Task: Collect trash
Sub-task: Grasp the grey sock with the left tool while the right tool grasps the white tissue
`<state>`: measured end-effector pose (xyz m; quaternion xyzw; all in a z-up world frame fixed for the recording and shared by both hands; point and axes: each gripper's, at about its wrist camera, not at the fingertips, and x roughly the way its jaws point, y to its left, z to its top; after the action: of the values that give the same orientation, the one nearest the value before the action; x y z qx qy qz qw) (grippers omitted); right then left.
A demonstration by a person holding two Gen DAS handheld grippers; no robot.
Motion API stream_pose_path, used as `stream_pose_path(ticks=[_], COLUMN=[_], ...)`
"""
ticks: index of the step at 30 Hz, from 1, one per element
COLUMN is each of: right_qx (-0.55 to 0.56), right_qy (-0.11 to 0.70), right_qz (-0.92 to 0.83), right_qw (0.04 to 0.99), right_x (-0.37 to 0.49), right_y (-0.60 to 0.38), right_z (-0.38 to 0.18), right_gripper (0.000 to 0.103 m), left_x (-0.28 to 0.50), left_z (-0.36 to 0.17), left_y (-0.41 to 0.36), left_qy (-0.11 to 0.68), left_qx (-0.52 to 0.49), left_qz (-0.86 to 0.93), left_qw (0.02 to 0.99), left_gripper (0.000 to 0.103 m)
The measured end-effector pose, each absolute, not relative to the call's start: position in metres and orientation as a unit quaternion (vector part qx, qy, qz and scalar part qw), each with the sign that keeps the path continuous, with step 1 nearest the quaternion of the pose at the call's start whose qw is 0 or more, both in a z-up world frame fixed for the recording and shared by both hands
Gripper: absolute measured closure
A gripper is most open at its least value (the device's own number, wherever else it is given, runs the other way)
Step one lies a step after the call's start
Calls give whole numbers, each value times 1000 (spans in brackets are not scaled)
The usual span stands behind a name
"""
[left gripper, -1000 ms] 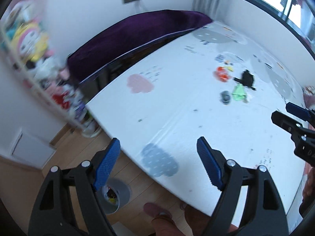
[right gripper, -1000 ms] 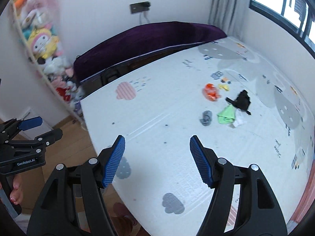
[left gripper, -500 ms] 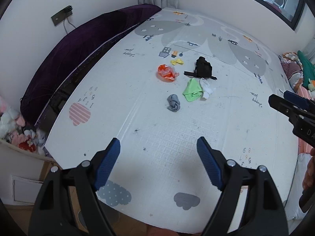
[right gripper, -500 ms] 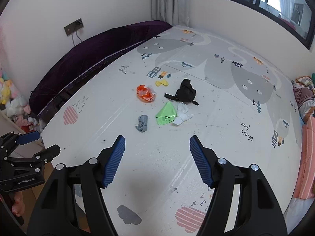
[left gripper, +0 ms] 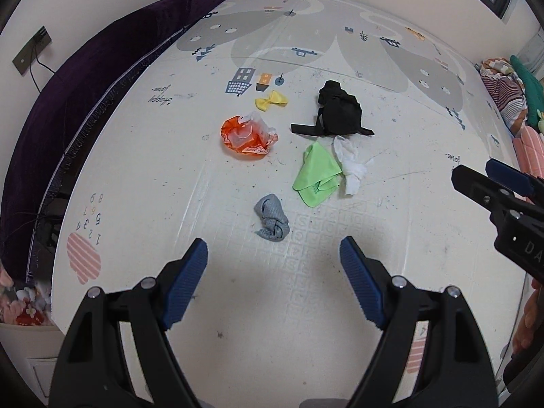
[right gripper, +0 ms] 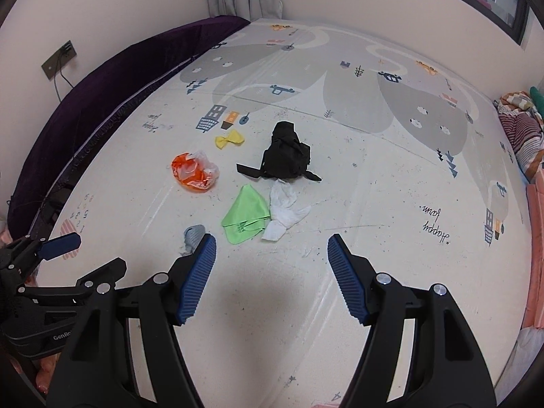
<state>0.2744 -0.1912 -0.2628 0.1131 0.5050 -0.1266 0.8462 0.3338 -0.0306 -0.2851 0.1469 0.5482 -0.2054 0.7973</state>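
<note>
Trash lies scattered on a white play mat (left gripper: 142, 176) (right gripper: 391, 204). There is a crumpled grey cloth (left gripper: 272, 218) (right gripper: 193, 234), a green cloth (left gripper: 315, 176) (right gripper: 245, 213), a white tissue (left gripper: 350, 164) (right gripper: 285, 210), an orange plastic wrapper (left gripper: 247, 134) (right gripper: 193, 171), a yellow bow-shaped scrap (left gripper: 271, 100) (right gripper: 230, 138) and a black bundle with straps (left gripper: 338, 110) (right gripper: 286, 155). My left gripper (left gripper: 273, 258) hangs open just short of the grey cloth, nothing between its fingers. My right gripper (right gripper: 272, 255) is open too, empty, just short of the green cloth and tissue.
A dark purple cushion (left gripper: 68, 102) (right gripper: 102, 81) runs along the mat's left edge by the wall. Striped bedding (left gripper: 503, 85) (right gripper: 520, 129) lies at the right. Stuffed toys (left gripper: 23, 306) sit at the lower left.
Both grippers have swept in over the mat and sunk toward the trash pile, which now looks much larger and closer. Neither gripper's jaws have moved.
</note>
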Motion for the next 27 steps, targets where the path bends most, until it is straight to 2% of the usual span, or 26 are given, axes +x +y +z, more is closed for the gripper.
stream_pose_path(ticks=[12, 18, 20, 22, 23, 24, 25, 27], right_qx=[115, 103, 96, 101, 102, 101, 98, 97], right_qy=[522, 535, 545, 555, 557, 560, 563, 562], right_qz=[-153, -160, -162, -156, -153, -150, -145, -132], right_qw=[831, 823, 817, 811, 810, 809, 808, 811], right_x=[342, 363, 366, 369, 369, 369, 369, 367], right_y=[-222, -226, -227, -229, -228, -227, -225, -223], right_z=[-413, -461, -475, -486, -490, -492, -493, -490], right_gripper=[37, 37, 37, 37, 37, 39, 55, 80], left_x=[395, 401, 400, 400, 400, 400, 400, 399], left_z=[-417, -460, -468, -477, -480, -483, -484, -483], left_y=[-59, -54, -54, -57, -58, -59, -59, -61], left_qy=[564, 584, 583, 592, 594, 596, 594, 590], left_qx=[165, 143, 142, 140, 138, 137, 139, 145], left_qz=[-200, -197, -199, -206, -209, -212, -211, -211], left_qw=[784, 775, 774, 767, 764, 763, 764, 766], left_gripper=[23, 24, 33, 52, 56, 64, 66, 73])
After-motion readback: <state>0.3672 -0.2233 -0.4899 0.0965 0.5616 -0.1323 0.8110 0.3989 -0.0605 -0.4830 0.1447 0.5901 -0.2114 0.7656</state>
